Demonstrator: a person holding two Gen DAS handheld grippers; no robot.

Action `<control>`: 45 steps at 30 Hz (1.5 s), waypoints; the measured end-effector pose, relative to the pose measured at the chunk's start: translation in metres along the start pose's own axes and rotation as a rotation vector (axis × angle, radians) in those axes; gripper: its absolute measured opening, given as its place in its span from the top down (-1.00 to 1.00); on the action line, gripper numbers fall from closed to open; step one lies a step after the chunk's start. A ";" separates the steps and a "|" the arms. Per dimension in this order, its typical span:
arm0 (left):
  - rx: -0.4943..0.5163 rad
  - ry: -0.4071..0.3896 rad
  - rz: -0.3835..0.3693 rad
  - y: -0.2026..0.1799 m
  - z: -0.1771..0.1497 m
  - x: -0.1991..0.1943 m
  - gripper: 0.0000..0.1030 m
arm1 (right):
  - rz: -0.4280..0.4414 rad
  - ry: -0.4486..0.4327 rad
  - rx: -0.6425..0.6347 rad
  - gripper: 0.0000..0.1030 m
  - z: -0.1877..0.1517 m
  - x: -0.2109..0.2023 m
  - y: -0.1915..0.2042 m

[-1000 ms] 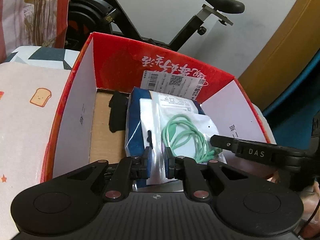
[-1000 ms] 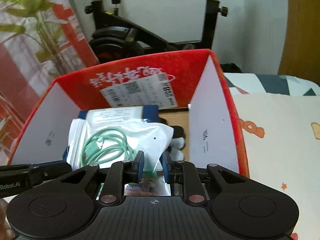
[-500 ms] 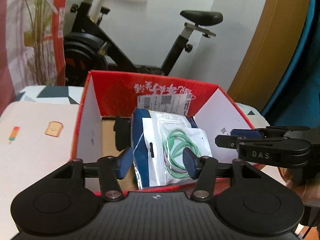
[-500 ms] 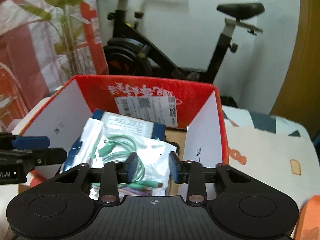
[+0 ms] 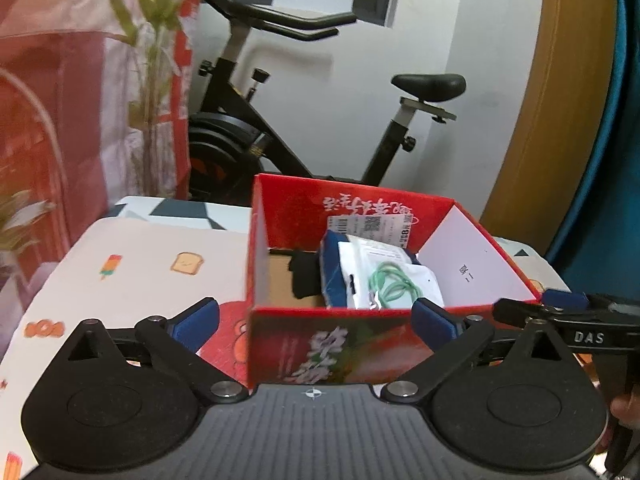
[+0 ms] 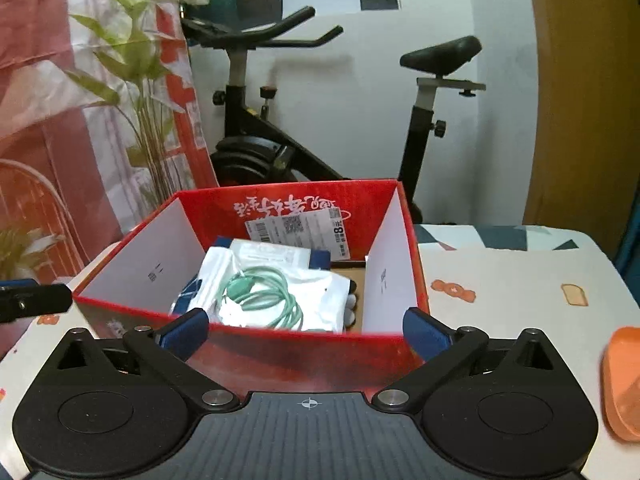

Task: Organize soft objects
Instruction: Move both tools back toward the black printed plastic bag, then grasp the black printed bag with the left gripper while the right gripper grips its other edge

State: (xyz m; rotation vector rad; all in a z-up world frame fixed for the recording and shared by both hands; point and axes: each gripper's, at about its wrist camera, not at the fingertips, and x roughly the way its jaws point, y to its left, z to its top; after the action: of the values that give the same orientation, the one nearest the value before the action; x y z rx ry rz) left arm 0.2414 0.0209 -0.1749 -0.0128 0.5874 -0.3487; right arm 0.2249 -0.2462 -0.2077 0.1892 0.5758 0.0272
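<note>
Here, both grippers are held wide apart before the red box.
The left gripper and right gripper grasp nothing; the bagged green cable lies inside the box on a blue packet.

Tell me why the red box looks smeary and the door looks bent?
Left wrist view: the red cardboard box has a motion-blurred front. Right wrist view: its near wall is also soft, and the fisheye lens curves the wooden door.
</note>
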 end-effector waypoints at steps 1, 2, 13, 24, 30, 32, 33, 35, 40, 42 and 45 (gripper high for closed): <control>-0.004 -0.005 0.009 0.001 -0.003 -0.003 -1.00 | 0.002 -0.007 0.017 -0.99 -0.005 -0.005 0.000; -0.009 -0.006 0.019 0.002 -0.007 -0.006 -1.00 | 0.010 -0.011 0.031 -0.99 -0.009 -0.008 0.000; 0.023 0.066 0.116 0.001 -0.045 -0.009 -1.00 | 0.007 0.056 0.060 -0.99 -0.077 -0.017 0.002; 0.011 0.156 0.074 -0.001 -0.084 0.006 -0.81 | 0.036 0.139 0.090 -0.99 -0.110 -0.006 -0.003; -0.055 0.172 0.028 0.009 -0.091 0.007 -0.19 | 0.051 0.176 0.107 -0.99 -0.120 0.002 -0.004; -0.091 0.178 0.007 0.012 -0.095 0.007 0.04 | 0.054 0.174 0.109 -0.99 -0.121 0.002 -0.005; -0.097 0.180 -0.003 0.013 -0.095 0.008 0.04 | 0.054 0.172 0.108 -0.99 -0.122 0.002 -0.005; -0.094 0.174 -0.009 0.012 -0.097 0.007 0.06 | 0.052 0.170 0.105 -0.99 -0.122 0.002 -0.004; -0.128 0.187 -0.029 0.018 -0.101 0.011 0.06 | 0.078 0.187 0.113 -0.99 -0.117 0.006 -0.009; -0.148 0.196 -0.038 0.021 -0.103 0.013 0.04 | 0.088 0.198 0.123 -0.99 -0.116 0.008 -0.011; -0.170 0.203 -0.045 0.024 -0.104 0.017 0.03 | 0.088 0.199 0.120 -0.91 -0.113 0.007 -0.008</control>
State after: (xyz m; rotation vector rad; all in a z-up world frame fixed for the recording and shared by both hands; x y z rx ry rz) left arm 0.2052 0.0472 -0.2732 -0.1554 0.8181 -0.3452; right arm 0.1691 -0.2340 -0.3063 0.3309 0.7684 0.0981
